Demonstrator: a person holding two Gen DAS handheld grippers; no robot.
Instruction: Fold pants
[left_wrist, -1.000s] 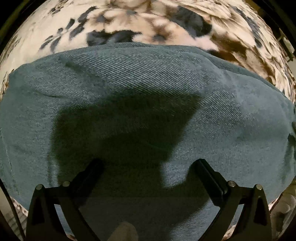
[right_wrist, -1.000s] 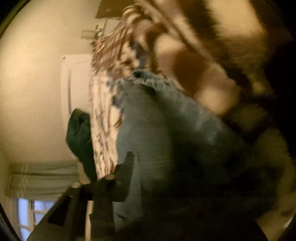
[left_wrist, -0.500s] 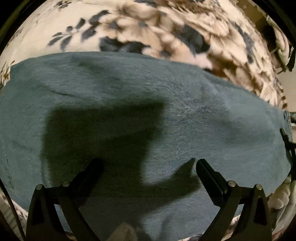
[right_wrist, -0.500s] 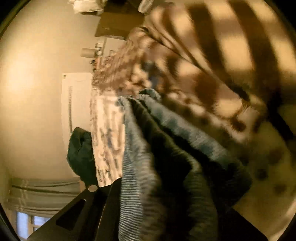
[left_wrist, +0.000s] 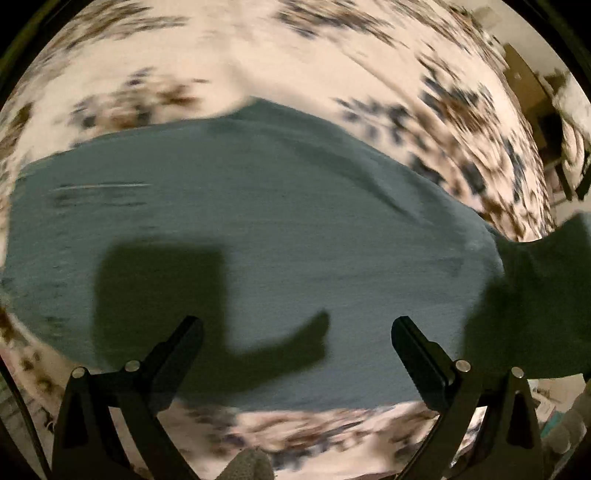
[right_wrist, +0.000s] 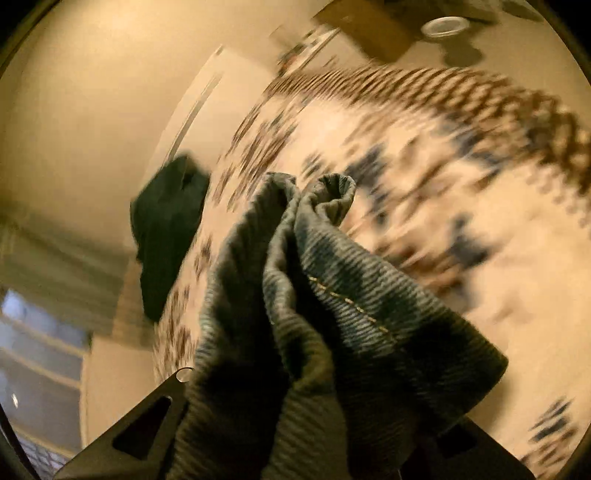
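Observation:
The blue denim pants (left_wrist: 277, 221) lie spread on a floral bedspread (left_wrist: 258, 55) in the left wrist view. My left gripper (left_wrist: 297, 332) is open and empty, hovering above the pants near their near edge. At the right edge of that view a part of the pants (left_wrist: 546, 288) is lifted off the bed. In the right wrist view my right gripper (right_wrist: 314, 424) is shut on a bunched fold of the pants (right_wrist: 332, 314), held up above the bedspread (right_wrist: 461, 184); its fingertips are hidden by the cloth.
A dark garment (right_wrist: 166, 229) hangs over the bed's far edge by a cream wall. A window (right_wrist: 33, 354) shows at lower left. Furniture (left_wrist: 532, 96) stands past the bed's right side.
My left gripper has drawn back and up, so more bedspread shows around the pants. My right gripper has lifted and swung its bunch of denim over the bed.

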